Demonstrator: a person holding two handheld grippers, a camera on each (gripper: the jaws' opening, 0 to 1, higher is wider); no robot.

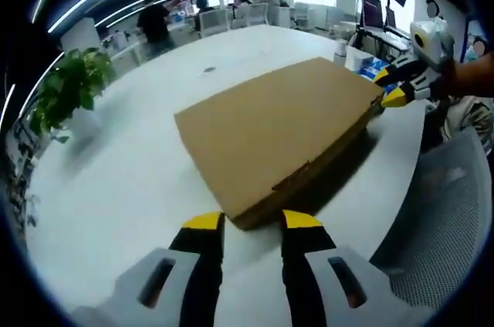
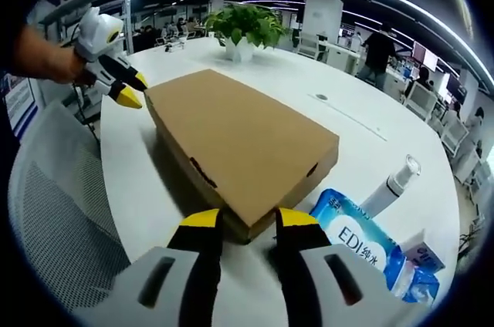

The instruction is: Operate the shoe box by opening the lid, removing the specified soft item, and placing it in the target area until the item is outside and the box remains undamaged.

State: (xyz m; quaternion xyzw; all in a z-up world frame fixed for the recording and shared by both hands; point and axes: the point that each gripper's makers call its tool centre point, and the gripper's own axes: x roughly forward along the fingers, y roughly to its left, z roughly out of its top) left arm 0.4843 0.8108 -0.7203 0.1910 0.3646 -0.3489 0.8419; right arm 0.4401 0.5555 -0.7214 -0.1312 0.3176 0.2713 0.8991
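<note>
White table (image 1: 116, 188), box (image 1: 274, 130) between claws

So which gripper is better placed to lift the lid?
Left, narrowly: the left gripper, open, brackets a corner of the closed box, beside a lid tab slot. The right gripper sits similarly at the opposite corner.

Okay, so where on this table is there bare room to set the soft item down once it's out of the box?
Bare white table lies between the shoe box and the potted plant. In the right gripper view it is open past the box toward the far edge. It is crowded by the wipes pack and pump bottle.
</note>
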